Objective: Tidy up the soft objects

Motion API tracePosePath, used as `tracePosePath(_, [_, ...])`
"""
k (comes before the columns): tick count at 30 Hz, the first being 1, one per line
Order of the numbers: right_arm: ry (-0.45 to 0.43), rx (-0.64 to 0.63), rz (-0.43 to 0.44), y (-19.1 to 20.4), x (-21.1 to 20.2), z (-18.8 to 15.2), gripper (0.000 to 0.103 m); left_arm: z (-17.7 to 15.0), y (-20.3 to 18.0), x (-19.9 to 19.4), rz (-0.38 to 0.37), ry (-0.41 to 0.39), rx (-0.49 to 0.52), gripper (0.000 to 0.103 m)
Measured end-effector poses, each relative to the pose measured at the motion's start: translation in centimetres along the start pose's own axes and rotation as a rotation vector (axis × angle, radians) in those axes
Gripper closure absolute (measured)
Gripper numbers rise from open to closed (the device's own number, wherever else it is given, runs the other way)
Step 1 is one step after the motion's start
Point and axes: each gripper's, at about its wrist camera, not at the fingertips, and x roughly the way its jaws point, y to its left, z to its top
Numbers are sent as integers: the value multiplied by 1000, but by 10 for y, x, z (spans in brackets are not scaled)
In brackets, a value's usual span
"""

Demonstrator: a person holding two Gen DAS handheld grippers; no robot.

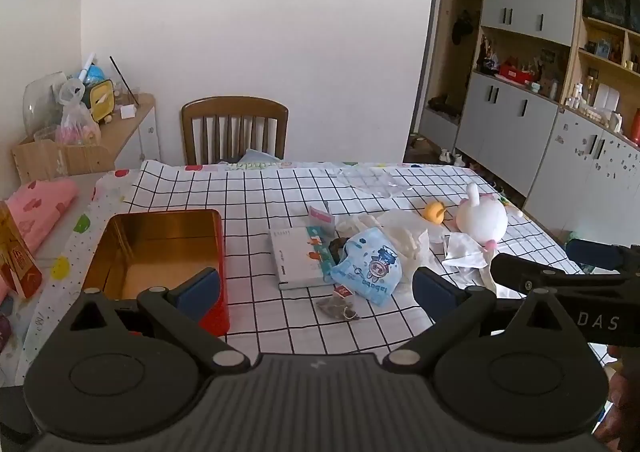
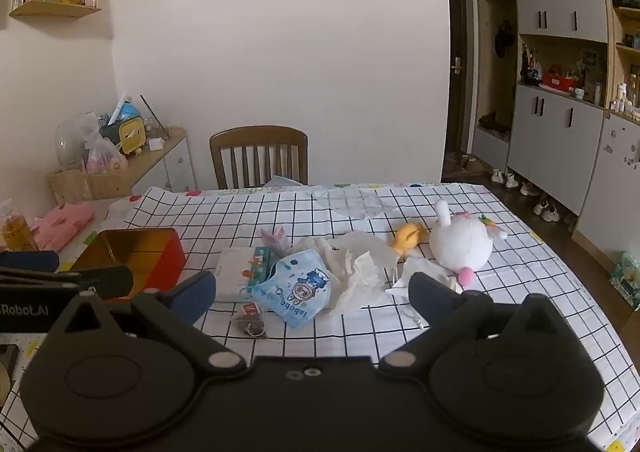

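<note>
1. Left gripper point(image 1: 316, 284) and right gripper point(image 2: 312, 292) both hovered above the near edge of the checked tablecloth point(image 2: 460, 352), jaws spread wide, nothing between them. They sat close together, so crossing paths could have made them knock into each other.
2. Nearest item was a tea bag point(image 2: 251, 326) with its red tag, just ahead of the right gripper. Risk: small and flat, it could have slid on the cloth, or the pads could have pinched the cloth instead.
3. Blue printed pouch point(image 2: 294, 292) lay just behind it, touching crumpled white tissue point(image 2: 352, 272) and overlapping a thin white booklet point(image 2: 240, 272). Risk: a grab at the pouch might have dragged the tissue along.
4. Open red tin with gold lining point(image 1: 160, 252) stood left, near the left gripper; probably the destination. Risk: light items could have caught on its rim.
5. Farther right, an orange soft toy point(image 2: 408, 236) lay just beside a white plush bunny point(image 2: 460, 244). Risk: the bunny looked bulky for the tin and could have rolled toward the table's right side.
</note>
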Motion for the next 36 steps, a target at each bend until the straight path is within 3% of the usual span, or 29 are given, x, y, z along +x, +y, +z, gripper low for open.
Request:
tracePosePath(22, [1,-5,-17,6,-5,3,0,0,1,-8,10,-31,21,0])
tracePosePath(36, [15,-4,-37,9,-4,1,0,-2,2,-6,-10,2,22,0])
